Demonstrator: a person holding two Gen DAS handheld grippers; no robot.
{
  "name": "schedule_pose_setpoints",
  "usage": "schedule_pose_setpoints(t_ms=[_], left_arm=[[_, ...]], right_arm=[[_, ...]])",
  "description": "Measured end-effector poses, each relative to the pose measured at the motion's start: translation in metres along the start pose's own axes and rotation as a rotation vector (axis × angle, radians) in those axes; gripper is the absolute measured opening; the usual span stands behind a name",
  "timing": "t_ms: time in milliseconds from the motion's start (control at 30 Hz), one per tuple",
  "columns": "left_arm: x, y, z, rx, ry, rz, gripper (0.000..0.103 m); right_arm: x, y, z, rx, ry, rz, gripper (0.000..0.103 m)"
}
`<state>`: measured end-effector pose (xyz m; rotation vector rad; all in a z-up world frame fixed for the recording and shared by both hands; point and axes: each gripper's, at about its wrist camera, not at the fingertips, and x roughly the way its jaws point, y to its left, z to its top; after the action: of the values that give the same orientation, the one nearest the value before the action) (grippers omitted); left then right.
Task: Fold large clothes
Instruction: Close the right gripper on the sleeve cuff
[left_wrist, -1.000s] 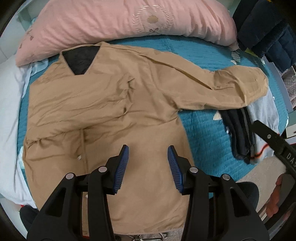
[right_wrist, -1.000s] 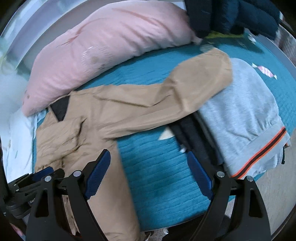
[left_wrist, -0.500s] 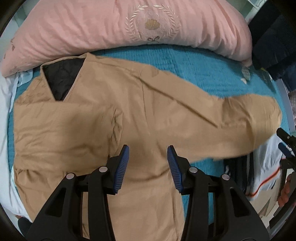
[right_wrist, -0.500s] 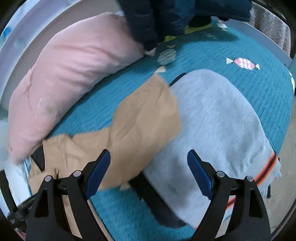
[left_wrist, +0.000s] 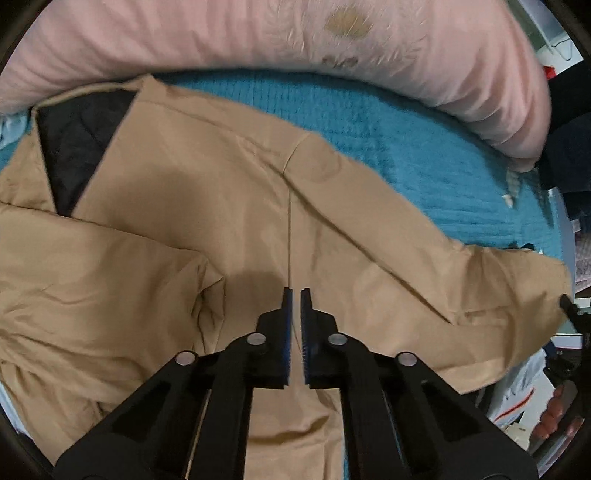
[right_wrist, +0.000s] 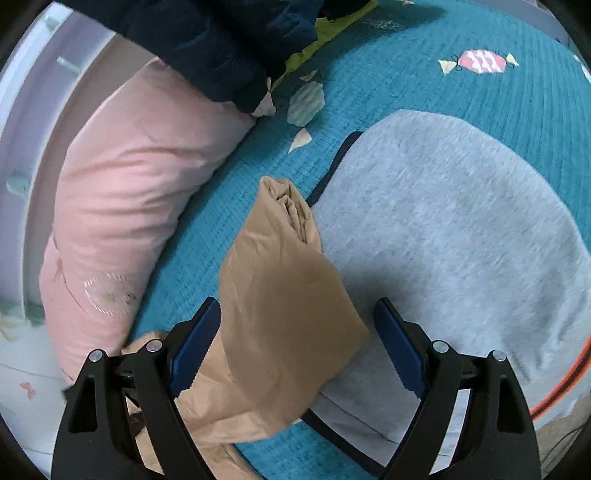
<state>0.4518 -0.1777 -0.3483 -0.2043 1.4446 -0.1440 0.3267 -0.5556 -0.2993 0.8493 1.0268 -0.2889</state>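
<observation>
A tan jacket (left_wrist: 184, 221) lies spread on the teal bed cover (left_wrist: 406, 147), its dark quilted lining (left_wrist: 81, 147) showing at the collar. My left gripper (left_wrist: 295, 293) points down at the jacket's body near the armpit. Its jaws are closing, and a thin ridge of tan fabric is pinched between the pads. In the right wrist view the jacket's sleeve (right_wrist: 284, 306) lies partly over a grey garment (right_wrist: 443, 240). My right gripper (right_wrist: 297, 301) stands open astride the sleeve, with the right pad clear of the cloth.
A long pink pillow (left_wrist: 258, 37) lies along the far side of the bed. Dark blue clothes (right_wrist: 221, 37) are heaped at the head end. The grey garment has an orange stripe (right_wrist: 565, 384) near the bed's edge. A hand (left_wrist: 554, 417) shows at the far right.
My left gripper came down closer to the jacket and its jaws went from half open to together. My right gripper swung over to the sleeve's end, which now lies between its fingers.
</observation>
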Motion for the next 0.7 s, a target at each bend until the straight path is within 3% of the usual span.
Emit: schedule_pose_setpoints(t_ms=[33, 67, 100, 133, 167, 533, 700], left_arm=[[0.008, 0.002, 0.0, -0.002, 0.013, 0.016, 0.003], [0.021, 0.005, 0.0, -0.006, 0.038, 0.046, 0.002], [0.03, 0.007, -0.001, -0.009, 0.062, 0.062, 0.0], [0.039, 0.01, -0.003, -0.018, 0.078, 0.062, 0.0], [0.044, 0.013, -0.004, -0.026, 0.077, 0.054, 0.0], [0.045, 0.002, -0.009, 0.063, 0.034, 0.115, 0.0], [0.025, -0.01, -0.013, 0.046, 0.02, 0.116, 0.0]], right_arm=[[0.001, 0.002, -0.001, 0.002, 0.0, 0.015, 0.068], [0.002, 0.004, -0.001, -0.004, -0.001, 0.025, 0.048], [0.003, 0.006, -0.001, -0.017, 0.0, 0.028, 0.039], [0.005, 0.009, -0.002, -0.034, 0.005, 0.028, 0.022], [0.007, 0.013, -0.003, -0.057, 0.009, 0.032, 0.015], [-0.034, 0.05, -0.017, -0.152, -0.059, 0.109, 0.012], [-0.056, 0.077, -0.031, -0.219, -0.074, 0.135, 0.011]])
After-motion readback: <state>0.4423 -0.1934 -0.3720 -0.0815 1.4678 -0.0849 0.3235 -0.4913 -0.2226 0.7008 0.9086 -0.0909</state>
